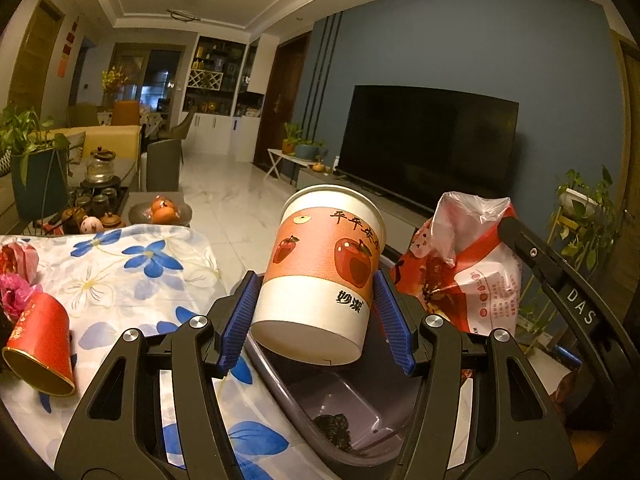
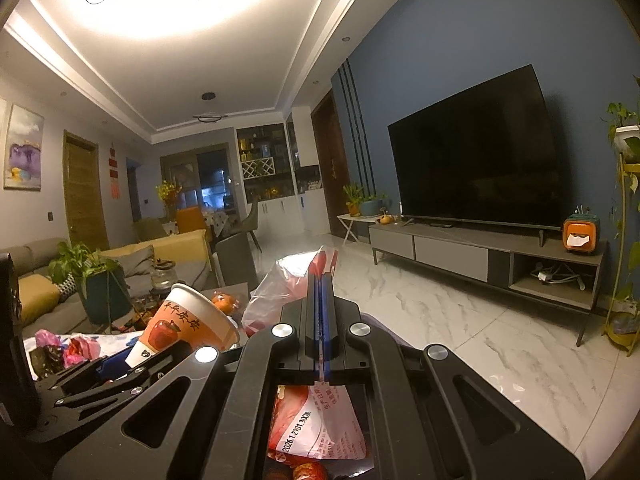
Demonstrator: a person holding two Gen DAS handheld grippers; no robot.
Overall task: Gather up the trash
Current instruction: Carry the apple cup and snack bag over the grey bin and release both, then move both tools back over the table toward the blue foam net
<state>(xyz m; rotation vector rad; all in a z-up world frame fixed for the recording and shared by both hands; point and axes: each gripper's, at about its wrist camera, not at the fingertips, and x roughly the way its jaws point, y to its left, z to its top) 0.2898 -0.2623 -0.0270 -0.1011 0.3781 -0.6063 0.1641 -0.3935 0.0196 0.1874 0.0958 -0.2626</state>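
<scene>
A white paper cup (image 1: pixel 320 272) with an orange apple-print band hangs tilted, held between the blue pads (image 1: pixel 240 320) of my left gripper (image 1: pixel 315 276). It is above a dark grey bin (image 1: pixel 280 376) that has a dark scrap at its bottom. My right gripper (image 2: pixel 320 280) is shut on a red-and-white plastic bag (image 2: pixel 316 428), held up just right of the cup; the bag (image 1: pixel 472 272) and right gripper (image 1: pixel 506 226) also show in the left wrist view. The cup (image 2: pixel 188 320) appears at lower left of the right wrist view.
A table with a blue-flower cloth (image 1: pixel 132 272) carries a red paper cup (image 1: pixel 40 344) on its side and pink wrappers (image 1: pixel 16 280). Beyond are a tea set (image 1: pixel 96 200), a plate of oranges (image 1: pixel 164 210), a TV (image 2: pixel 472 152) and marble floor (image 2: pixel 440 320).
</scene>
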